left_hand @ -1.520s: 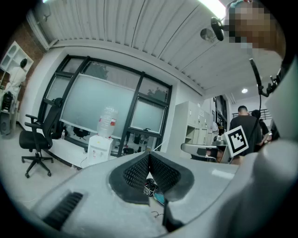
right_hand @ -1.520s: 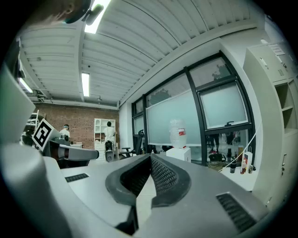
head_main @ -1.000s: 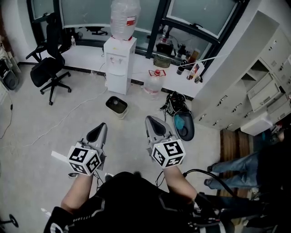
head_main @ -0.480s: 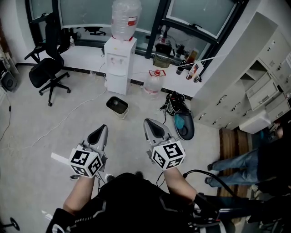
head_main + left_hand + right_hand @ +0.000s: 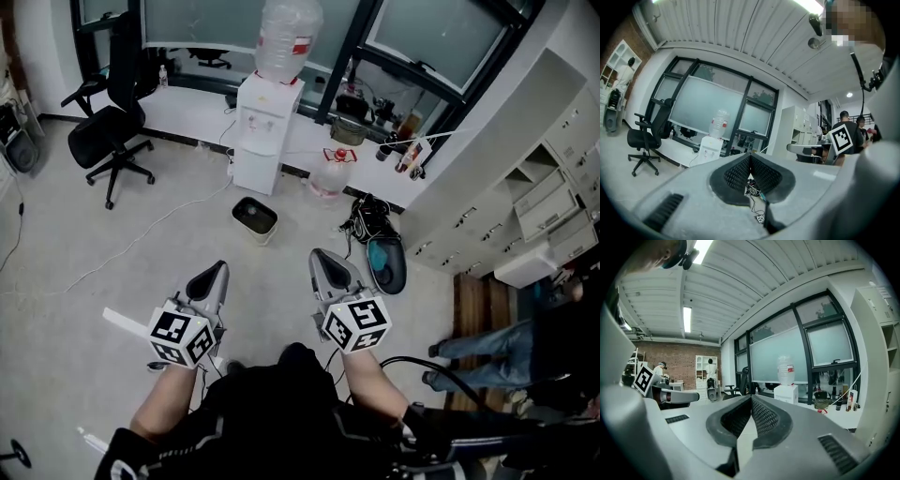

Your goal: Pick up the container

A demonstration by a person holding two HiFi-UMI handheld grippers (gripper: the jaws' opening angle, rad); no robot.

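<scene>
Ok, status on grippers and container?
Left gripper shut, empty; right gripper shut, empty. Container on floor ahead, untouched. Nothing between.

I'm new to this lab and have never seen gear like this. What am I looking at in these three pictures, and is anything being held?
There is no robot here: a person holds a hand-held claw in each hand. The head view comes from a camera on the person's head that looks steeply down. It shows the left claw and the right claw held out above the floor. The other two views come from a camera riding on each claw and looking along its jaws. Both claws are shut and hold nothing. Ahead on the floor stand a small open container, a water dispenser and an office chair.
</scene>
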